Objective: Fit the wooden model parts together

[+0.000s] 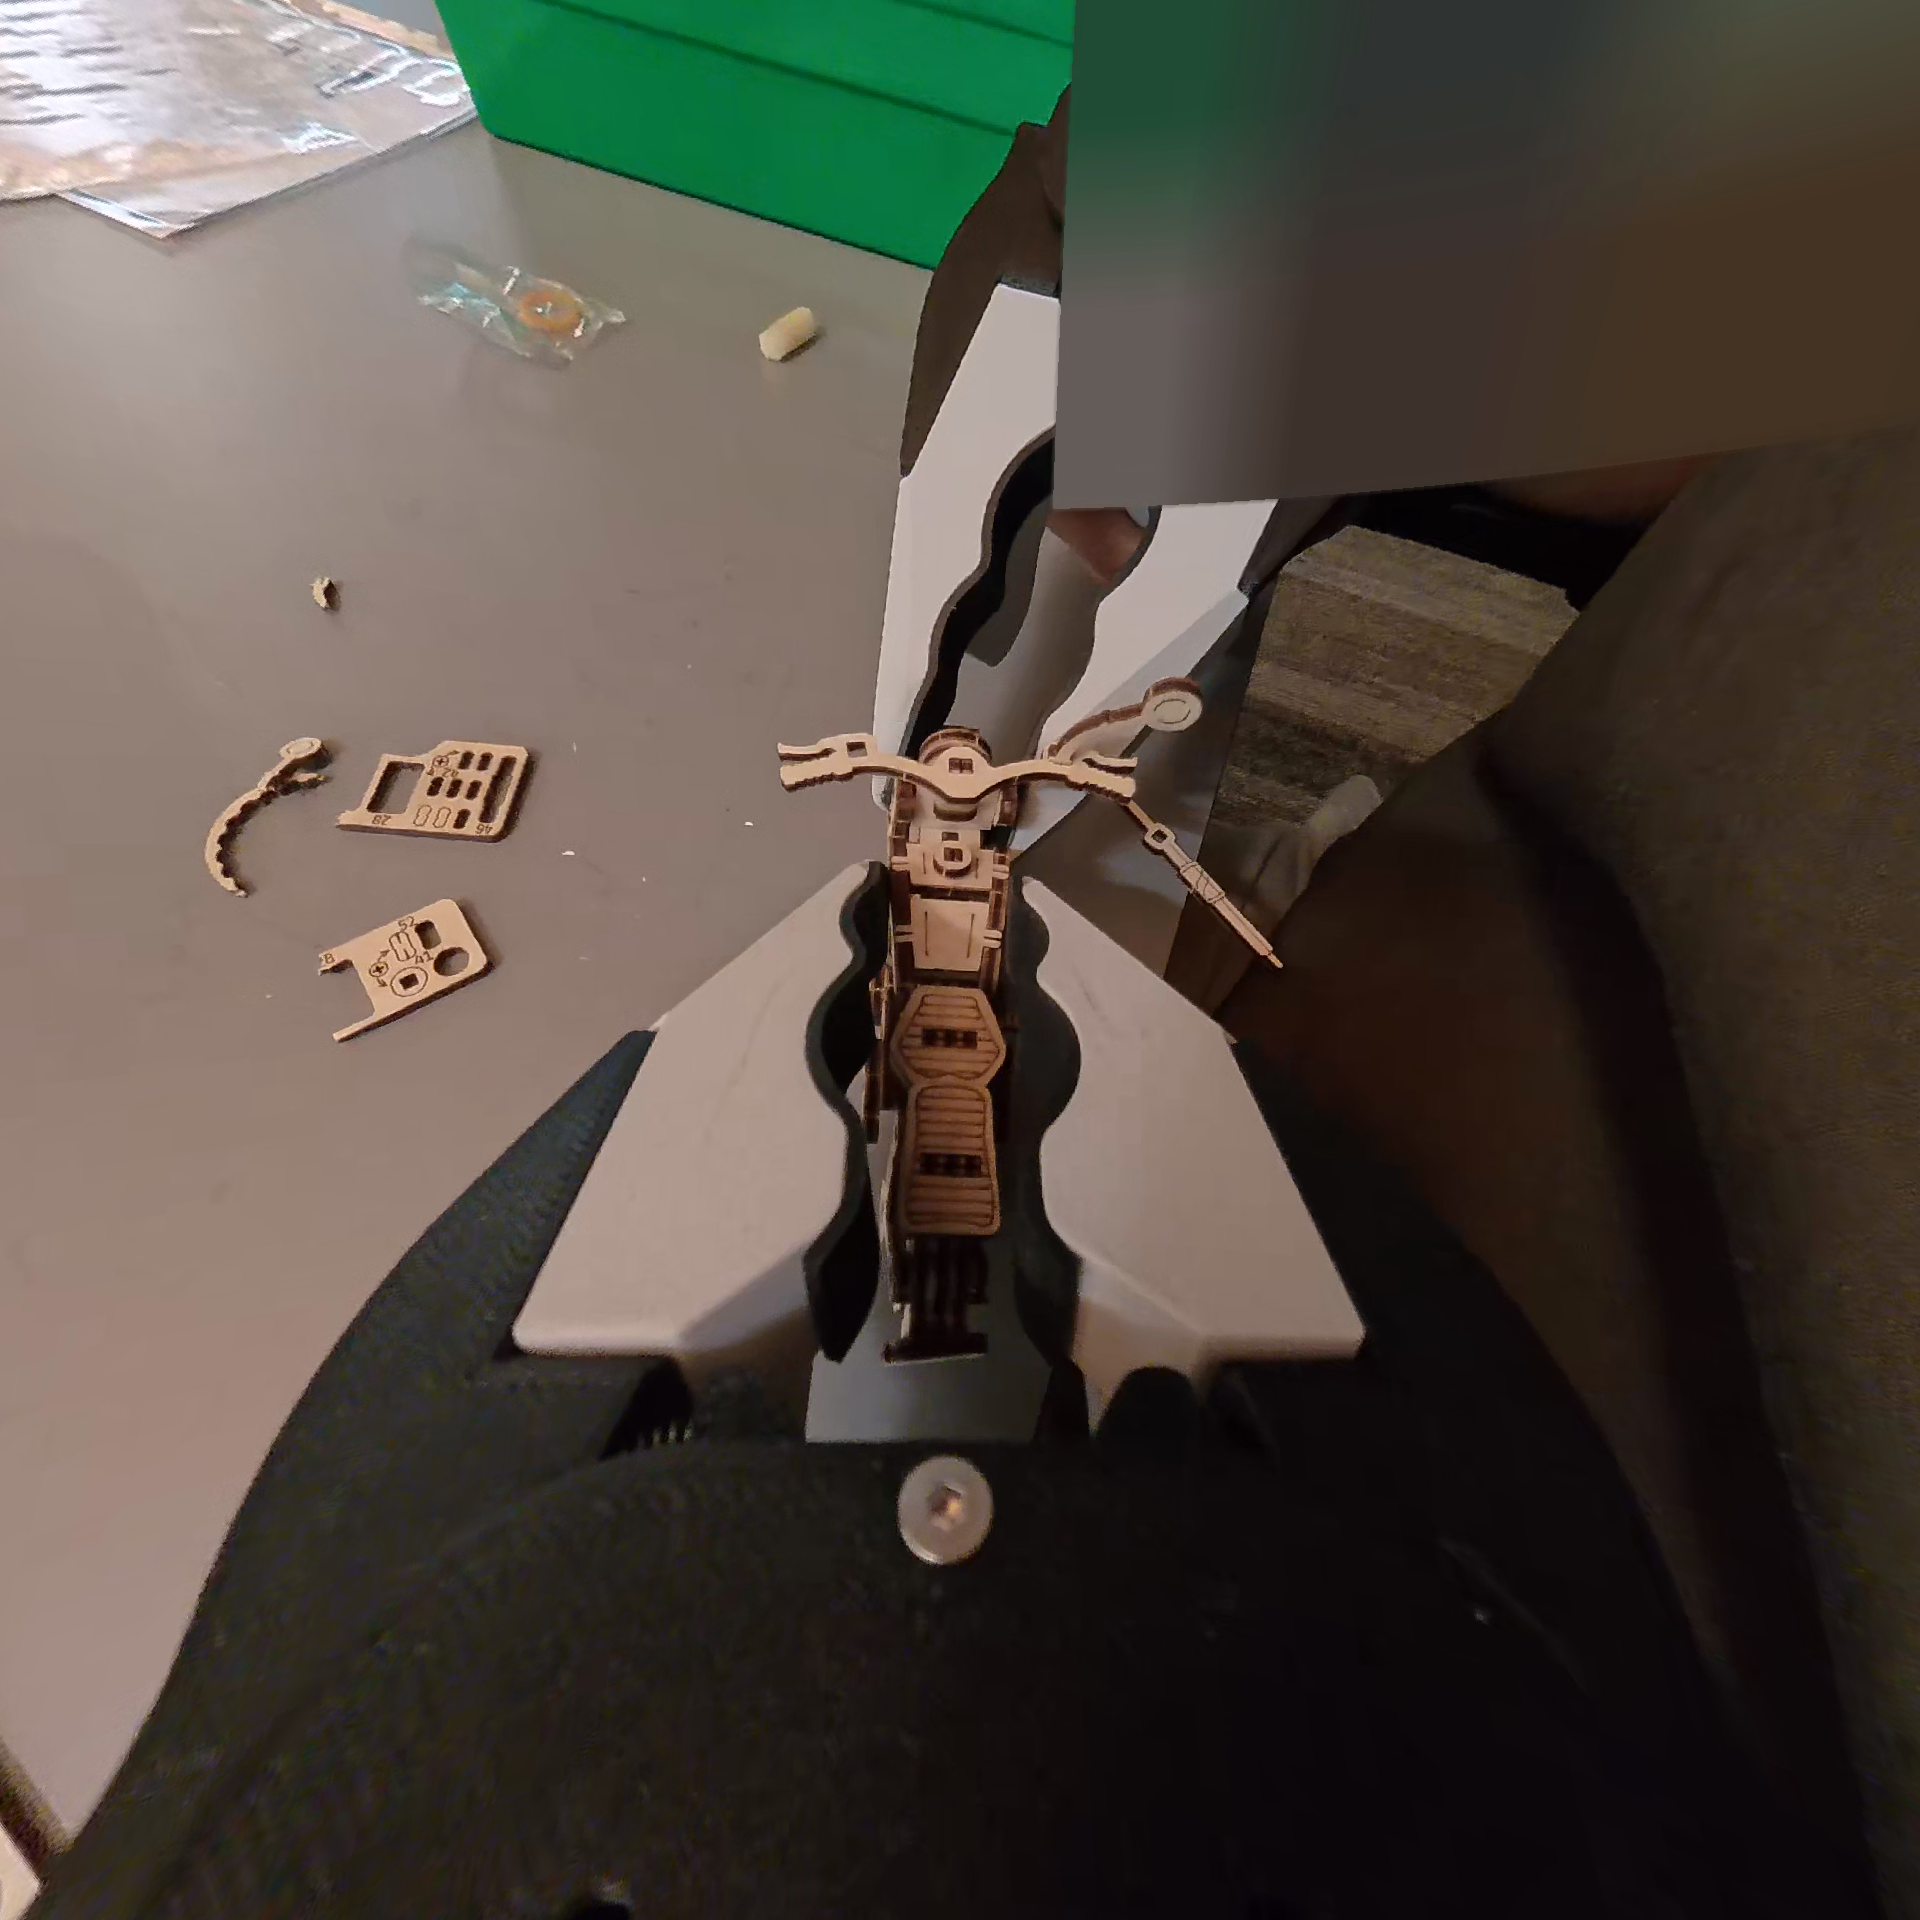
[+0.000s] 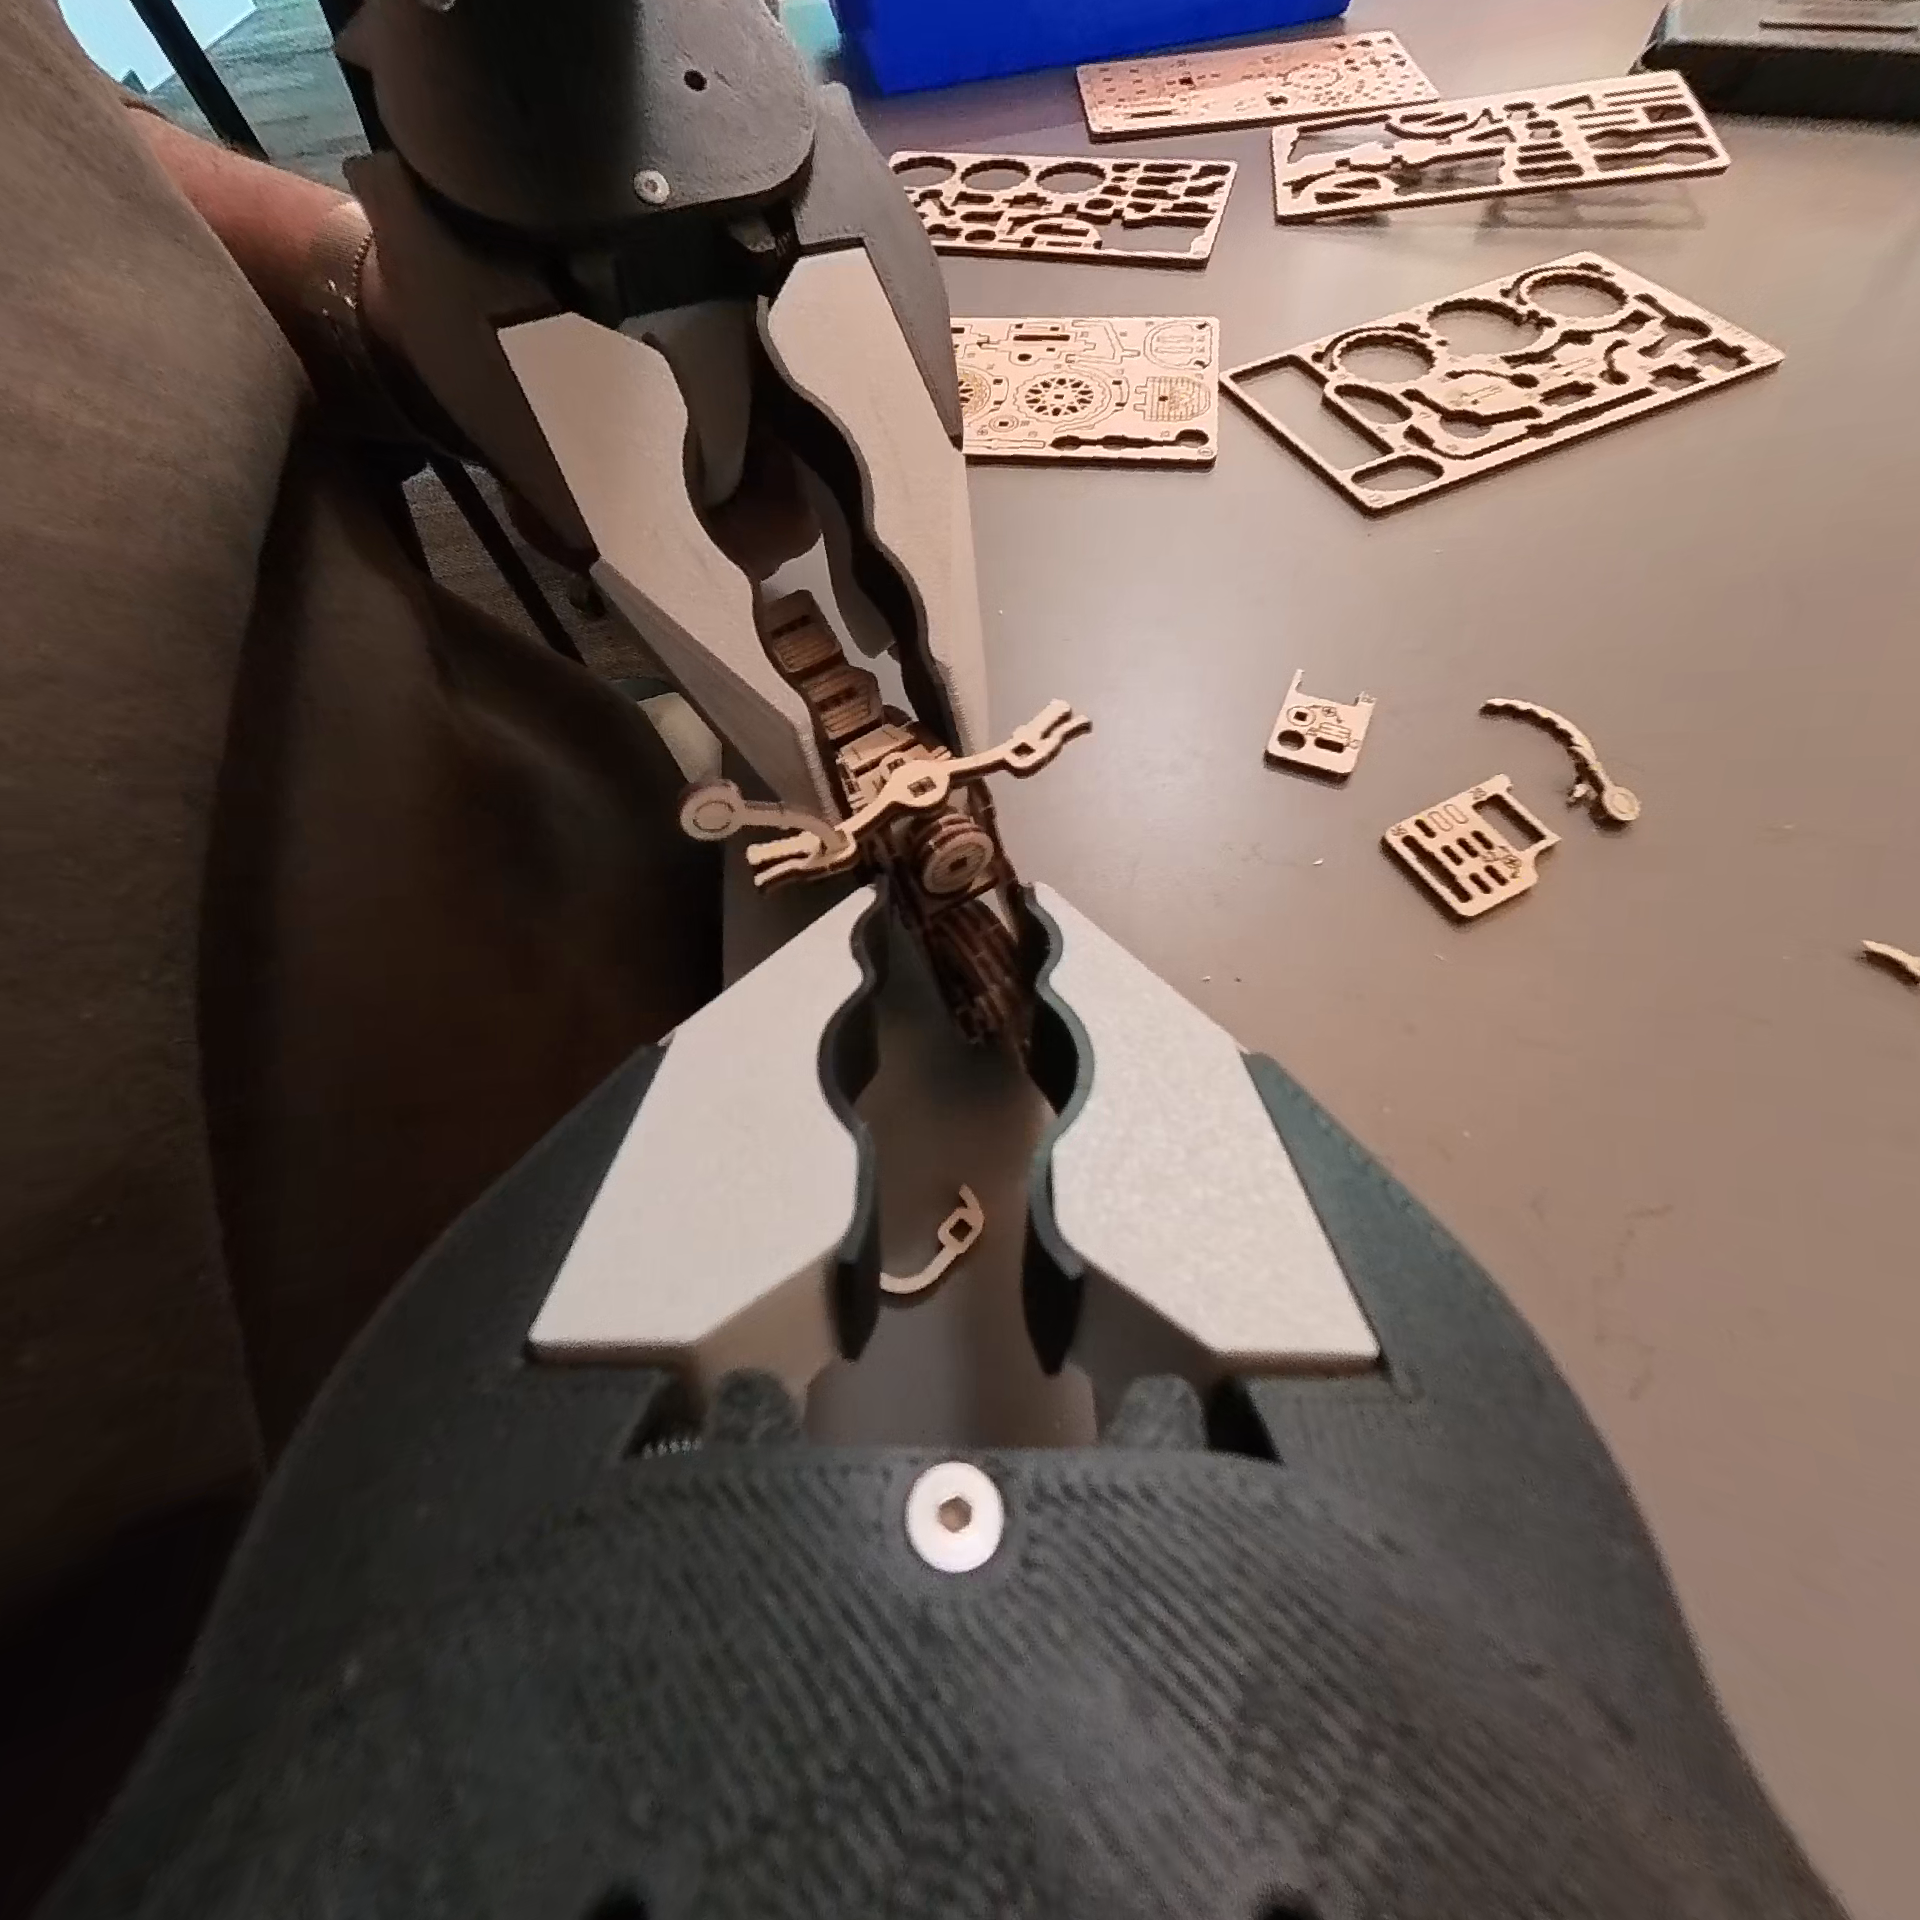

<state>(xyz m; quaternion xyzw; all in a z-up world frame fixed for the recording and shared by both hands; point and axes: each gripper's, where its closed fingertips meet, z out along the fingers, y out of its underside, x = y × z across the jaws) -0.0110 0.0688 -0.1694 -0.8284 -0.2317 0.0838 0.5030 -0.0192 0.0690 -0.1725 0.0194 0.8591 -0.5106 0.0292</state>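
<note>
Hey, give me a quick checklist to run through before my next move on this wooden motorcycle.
1. Left tongs gripping the motorcycle model: ok, its seat sits clamped between the fingers.
2. Right tongs gripping the front wheel: cannot tell; the wheel lies between the tips, but contact is unclear.
3. Fitted mirror on one handlebar end: ok.
4. Mirror on the bare handlebar end: not ok; a curved mirror part lies on the table.
5. Small hook piece in the right tongs' gap: cannot tell whether held or lying below.

Green box [image 1: 748, 104], blue bin [image 2: 1070, 31]
</note>
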